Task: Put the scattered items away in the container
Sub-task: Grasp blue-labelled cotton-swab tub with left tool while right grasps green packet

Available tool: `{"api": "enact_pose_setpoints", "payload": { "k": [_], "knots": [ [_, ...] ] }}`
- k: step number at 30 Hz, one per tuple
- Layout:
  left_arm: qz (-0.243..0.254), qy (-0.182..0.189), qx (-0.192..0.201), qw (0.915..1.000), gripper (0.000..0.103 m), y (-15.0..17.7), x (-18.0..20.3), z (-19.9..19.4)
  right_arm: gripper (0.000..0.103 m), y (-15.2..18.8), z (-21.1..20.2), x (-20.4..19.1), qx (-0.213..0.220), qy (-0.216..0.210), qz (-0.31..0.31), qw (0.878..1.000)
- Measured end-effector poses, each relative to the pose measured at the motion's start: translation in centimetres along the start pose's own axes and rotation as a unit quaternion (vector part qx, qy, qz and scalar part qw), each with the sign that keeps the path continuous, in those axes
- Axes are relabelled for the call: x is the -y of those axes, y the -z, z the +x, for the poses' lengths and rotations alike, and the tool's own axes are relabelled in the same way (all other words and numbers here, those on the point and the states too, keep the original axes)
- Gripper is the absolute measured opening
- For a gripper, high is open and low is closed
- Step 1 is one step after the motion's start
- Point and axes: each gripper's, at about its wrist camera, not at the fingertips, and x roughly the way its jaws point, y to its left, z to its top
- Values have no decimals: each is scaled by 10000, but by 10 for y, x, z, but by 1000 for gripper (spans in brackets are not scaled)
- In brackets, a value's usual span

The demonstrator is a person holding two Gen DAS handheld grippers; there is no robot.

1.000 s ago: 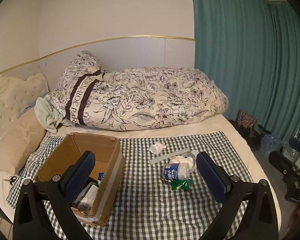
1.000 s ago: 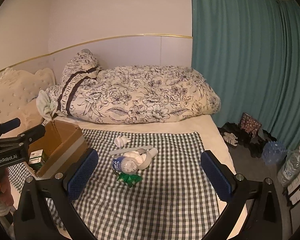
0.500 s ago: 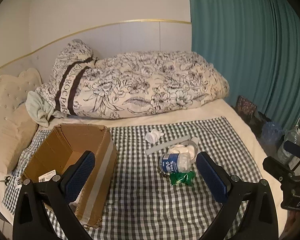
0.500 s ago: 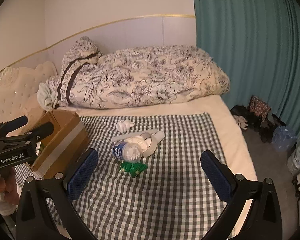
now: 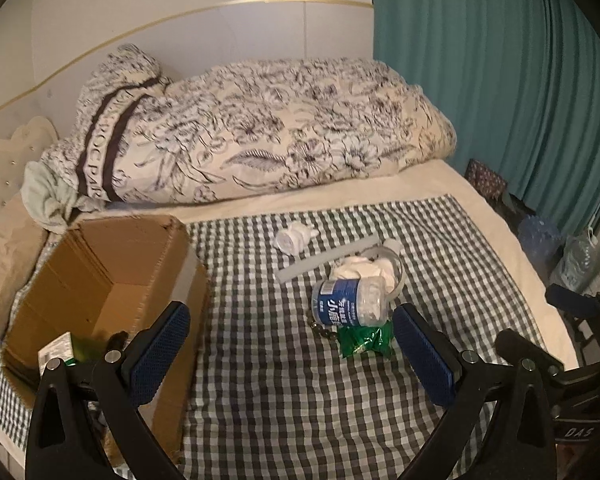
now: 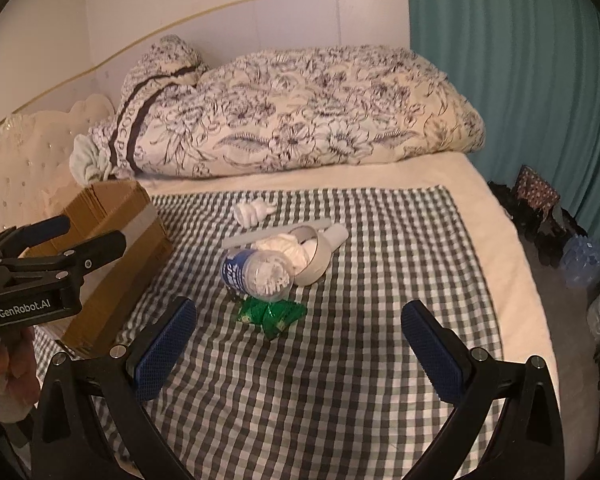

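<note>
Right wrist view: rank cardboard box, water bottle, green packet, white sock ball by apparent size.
1. cardboard box
2. water bottle
3. green packet
4. white sock ball, though it lies farther away, so 3 and 4 are unsure.

Both handheld black plastic two-finger grippers, left (image 5: 290, 350) and right (image 6: 298, 346), carry textured blue pads, silver screws; one body reads "GenRobot.AI" in white

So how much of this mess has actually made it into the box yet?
A little: the cardboard box already holds a small carton. Nothing is in hand; the left gripper and right gripper are both open. Still on the checked cloth: the water bottle, green packet, tape roll, white strip, beads and crumpled tissues.
</note>
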Motion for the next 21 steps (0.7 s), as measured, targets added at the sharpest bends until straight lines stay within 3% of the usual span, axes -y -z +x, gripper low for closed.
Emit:
{"api": "enact_pose_setpoints", "payload": {
  "k": [8,21],
  "knots": [
    [144,399,-535,9977,103,8,7,52,103,13,44,-3,-348,-146,21,9993],
    [165,817,-1072,9907,103,5,22,125,103,31,105,9,-724,-271,109,9970]
  ]
}}
